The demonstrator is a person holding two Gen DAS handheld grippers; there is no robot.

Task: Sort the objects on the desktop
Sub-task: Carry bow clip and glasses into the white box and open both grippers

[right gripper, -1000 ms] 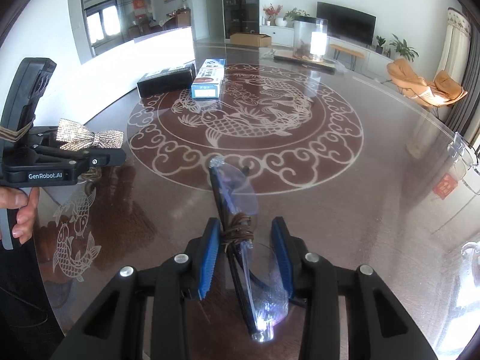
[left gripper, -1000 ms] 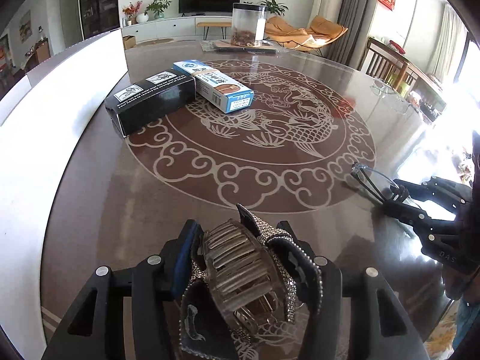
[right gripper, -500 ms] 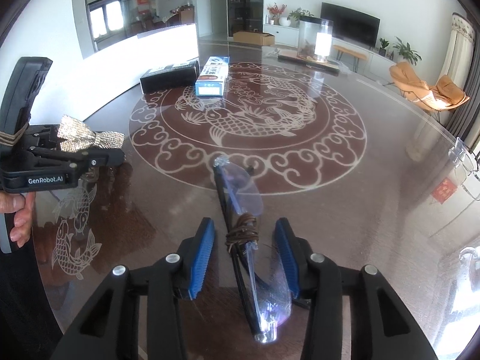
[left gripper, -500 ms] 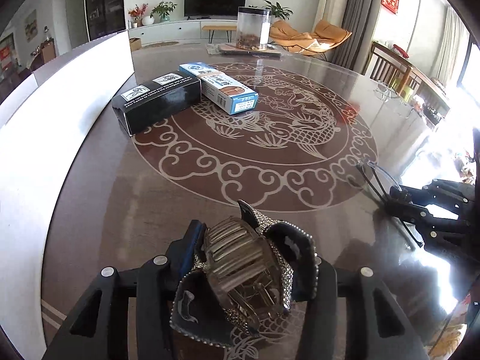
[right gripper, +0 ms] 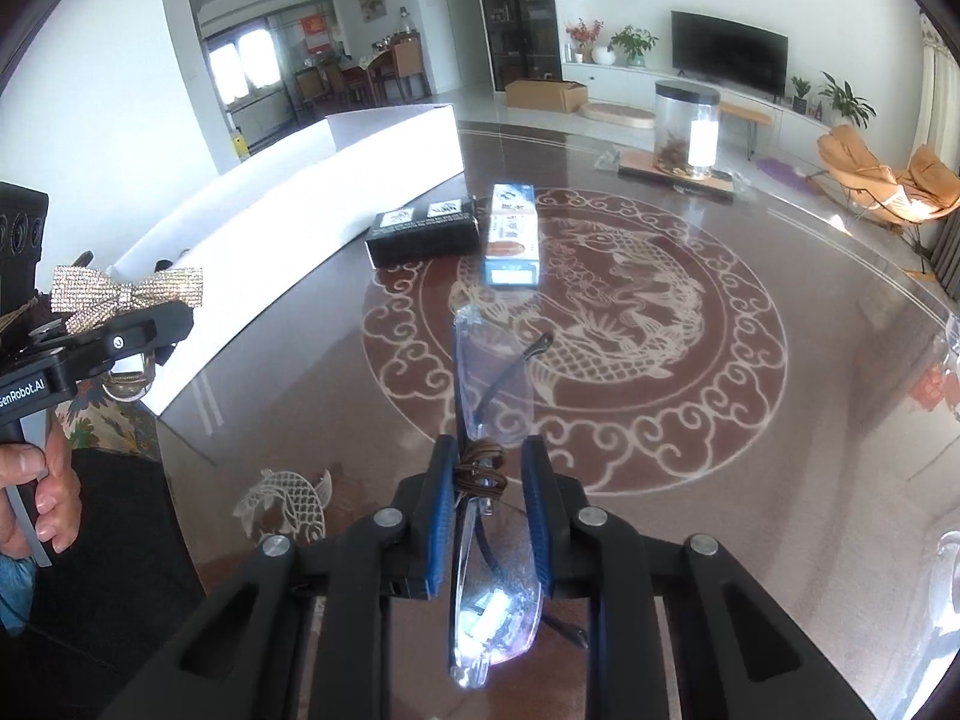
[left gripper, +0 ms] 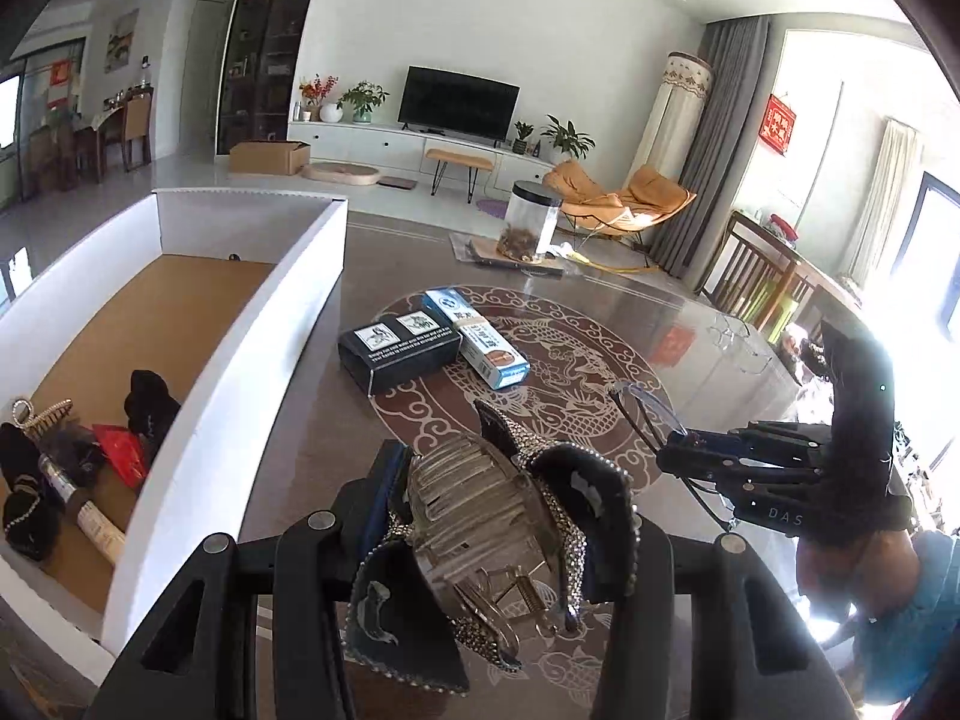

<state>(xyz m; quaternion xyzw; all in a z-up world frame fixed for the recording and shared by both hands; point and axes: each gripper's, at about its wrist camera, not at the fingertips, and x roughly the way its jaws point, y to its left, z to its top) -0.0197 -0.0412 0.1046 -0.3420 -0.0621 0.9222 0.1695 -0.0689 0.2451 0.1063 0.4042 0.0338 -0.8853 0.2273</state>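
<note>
My left gripper (left gripper: pixel 489 516) is shut on a rhinestone bow hair clip (left gripper: pixel 480 510) and holds it above the table; the gripper also shows in the right wrist view (right gripper: pixel 138 330) with the clip's bow (right gripper: pixel 129 291) on top. My right gripper (right gripper: pixel 489 468) is shut on folded clear glasses (right gripper: pixel 489 396), lifted over the table; it also shows in the left wrist view (left gripper: pixel 678 456) with the glasses (left gripper: pixel 645 408). A black box (left gripper: pixel 399 354) and a blue-and-white box (left gripper: pixel 477 336) lie side by side on the dark patterned table (left gripper: pixel 576 360).
A white-walled box with a brown floor (left gripper: pixel 198 300) stands left of the table and holds black socks (left gripper: pixel 150 408), a red packet (left gripper: pixel 123 450) and other small items. A clear jar (left gripper: pixel 531 219) on a board stands at the table's far side.
Both grippers have risen, carrying their objects higher above the table. The left view has lifted and turned so the white box's inside now shows.
</note>
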